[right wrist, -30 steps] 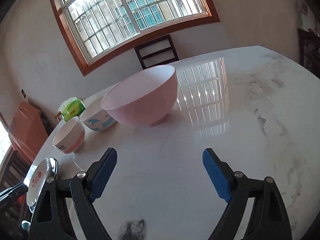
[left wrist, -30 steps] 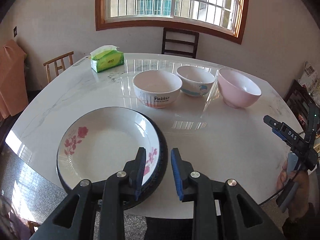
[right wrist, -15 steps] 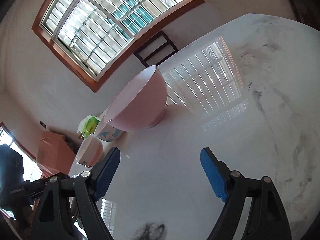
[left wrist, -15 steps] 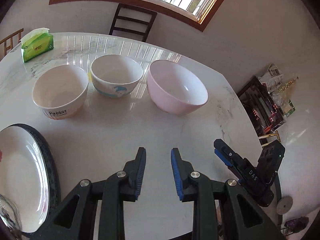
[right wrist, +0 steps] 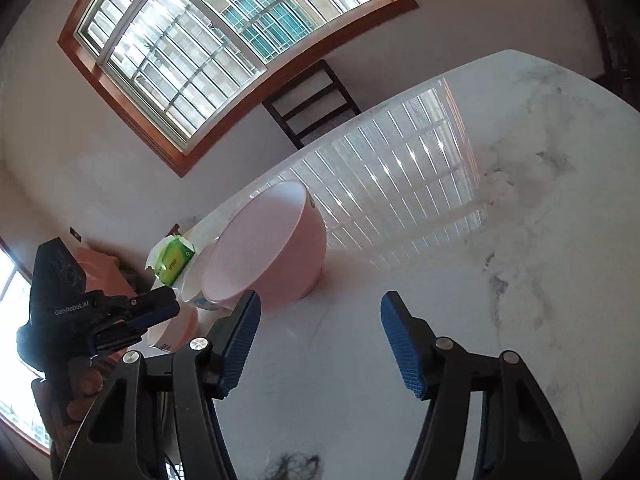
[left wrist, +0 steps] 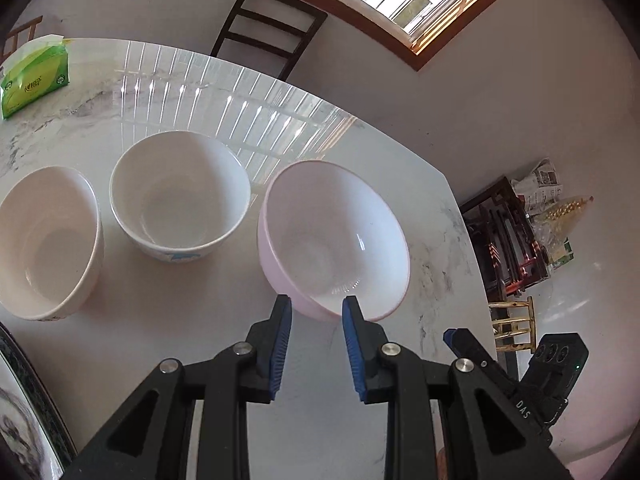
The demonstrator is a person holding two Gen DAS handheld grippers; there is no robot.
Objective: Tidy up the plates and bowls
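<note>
Along the desk (left wrist: pixel 360 432), going left to right in the left wrist view, you have the cream bowl (left wrist: pixel 46 240), the white bowl with blue print (left wrist: pixel 178 196) and the pink bowl (left wrist: pixel 334 236), the last standing nearest the desk's right edge. Your left hand-held gripper (left wrist: pixel 316 312) hangs just short of the pink bowl's near rim with its blue pads a little apart and nothing between them; your right hand-held gripper (right wrist: pixel 320 312) is spread wide and empty, the pink bowl (right wrist: pixel 268 252) just ahead and to its left.

The step looks like taking the pink bowl by its rim. Put one pad inside the wall and one outside, push in deep enough that the rim sits well within the pads, then close firmly; the glaze looks slick, so lift slowly and level.

At the desk's near left corner only a sliver of the dark-rimmed plate (left wrist: pixel 36 408) shows, so its pattern and position are cut off. From the right wrist view the other two bowls are mostly hidden behind the pink one and the left hand-held gripper. You cannot tell whether the pads already touch the rim.
</note>
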